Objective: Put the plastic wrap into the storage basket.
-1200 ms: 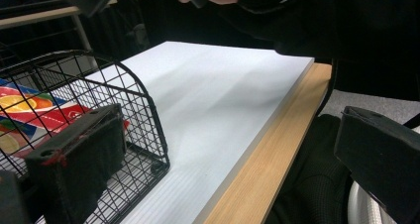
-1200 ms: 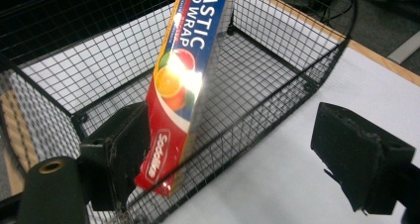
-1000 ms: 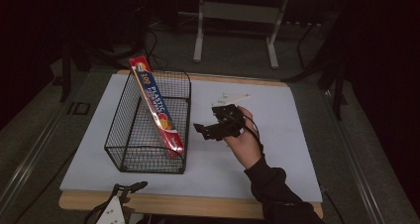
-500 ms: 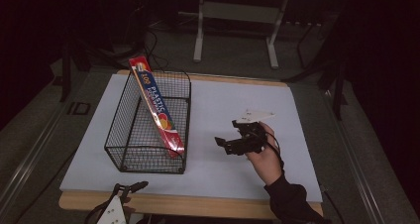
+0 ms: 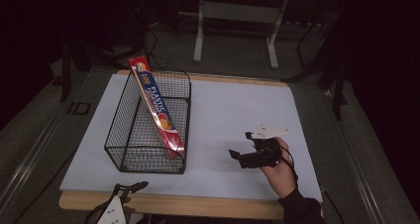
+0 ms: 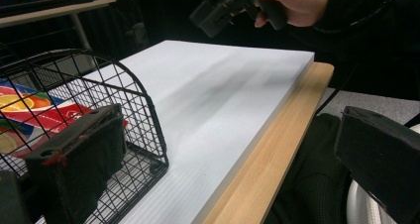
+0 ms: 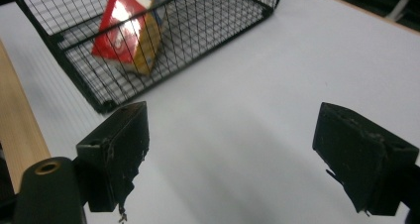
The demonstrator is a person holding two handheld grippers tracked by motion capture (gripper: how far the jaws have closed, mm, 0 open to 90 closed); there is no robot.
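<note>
A black wire basket [image 5: 148, 130] stands on the left half of the white table top [image 5: 237, 115]. A long red and blue box of plastic wrap [image 5: 157, 107] leans inside it, its top end sticking out over the far rim. My right gripper [image 5: 241, 148], held in a hand, hovers over the near right of the table, pointing left toward the basket, jaws open and empty. In the right gripper view the gripper [image 7: 240, 154] faces the basket [image 7: 163, 45] and the box [image 7: 131, 30]. My left gripper [image 5: 130, 188] sits at the table's front edge, open [image 6: 228, 174], beside the basket's corner [image 6: 143, 110].
The wooden front edge [image 5: 198, 204] of the table runs below the white top. A metal table frame [image 5: 237, 26] stands on the floor beyond the far edge. White surface lies bare between the basket and the right gripper.
The right gripper has drawn away from the basket, moving right and toward the front edge of the table. The basket, the box and the left gripper have stayed put.
</note>
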